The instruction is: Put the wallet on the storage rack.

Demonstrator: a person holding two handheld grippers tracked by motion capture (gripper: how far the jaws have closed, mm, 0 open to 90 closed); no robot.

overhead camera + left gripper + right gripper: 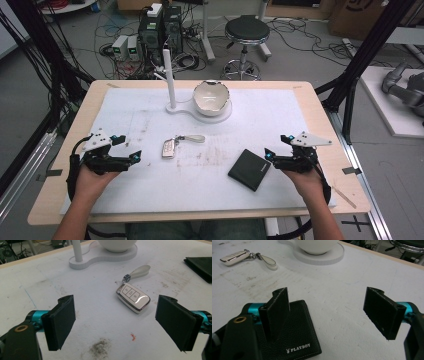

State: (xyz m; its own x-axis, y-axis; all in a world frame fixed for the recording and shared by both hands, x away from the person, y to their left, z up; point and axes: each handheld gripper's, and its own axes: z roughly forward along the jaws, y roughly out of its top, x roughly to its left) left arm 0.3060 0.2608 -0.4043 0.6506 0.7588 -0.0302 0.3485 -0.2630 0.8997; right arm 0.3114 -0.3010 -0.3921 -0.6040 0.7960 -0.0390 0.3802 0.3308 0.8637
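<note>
A white and chrome car key fob with a pale leather strap lies on the white mat near the middle. A black leather wallet lies to its right. My left gripper is open, low over the mat, left of the fob. My right gripper is open, with its left jaw over the wallet's edge and nothing between the jaws.
A white bowl sits on a white stand base with an upright white post at the back of the mat. Dark smudges mark the mat. The wooden table edge runs along the front.
</note>
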